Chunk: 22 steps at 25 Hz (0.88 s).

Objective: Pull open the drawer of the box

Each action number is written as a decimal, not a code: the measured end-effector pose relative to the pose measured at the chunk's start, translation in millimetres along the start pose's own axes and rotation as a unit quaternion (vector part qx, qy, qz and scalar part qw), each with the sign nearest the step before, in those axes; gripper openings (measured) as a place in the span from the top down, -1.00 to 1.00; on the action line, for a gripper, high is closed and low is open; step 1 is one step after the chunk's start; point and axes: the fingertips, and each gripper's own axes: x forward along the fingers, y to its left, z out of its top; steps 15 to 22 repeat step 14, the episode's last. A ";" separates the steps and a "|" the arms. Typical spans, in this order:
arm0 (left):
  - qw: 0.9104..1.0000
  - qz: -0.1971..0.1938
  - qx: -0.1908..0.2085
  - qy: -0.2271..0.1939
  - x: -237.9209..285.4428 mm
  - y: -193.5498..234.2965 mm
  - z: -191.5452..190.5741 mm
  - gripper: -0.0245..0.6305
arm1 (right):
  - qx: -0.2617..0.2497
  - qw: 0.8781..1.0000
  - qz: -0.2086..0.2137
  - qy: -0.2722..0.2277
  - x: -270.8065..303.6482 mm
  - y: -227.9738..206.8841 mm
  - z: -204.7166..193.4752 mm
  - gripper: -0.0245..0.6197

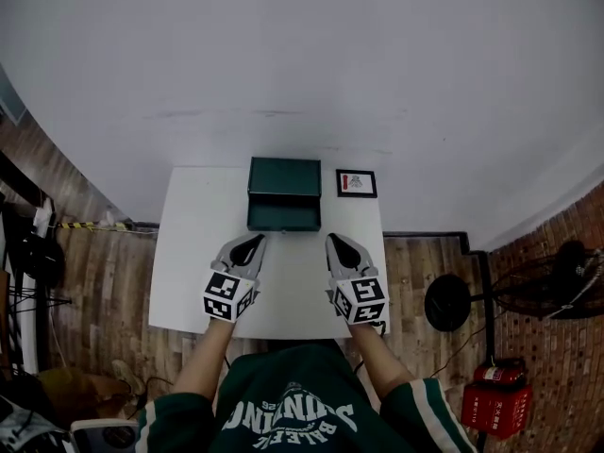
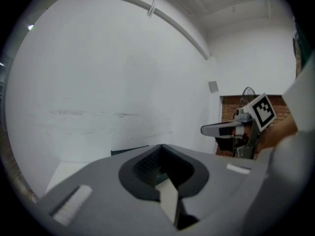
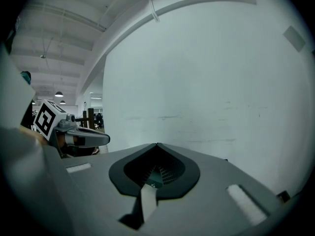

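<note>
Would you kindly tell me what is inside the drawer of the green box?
Of the green box only the top and the front of the drawer show; the inside is covered, so any contents cannot be seen.

Dark green box (image 1: 284,176), white table (image 1: 189,253), brown wood-plank floor (image 1: 425,262), black-framed white picture (image 1: 356,183) with red mark

The dark green box (image 1: 284,193) looks matt, the white table (image 1: 189,253) smooth, the floor (image 1: 94,272) wooden planks.
</note>
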 end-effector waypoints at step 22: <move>1.000 -0.006 -0.029 -0.002 8.9 6.1 -8.2 0.77 | -0.010 1.000 0.010 0.006 10.1 1.5 -3.7 0.92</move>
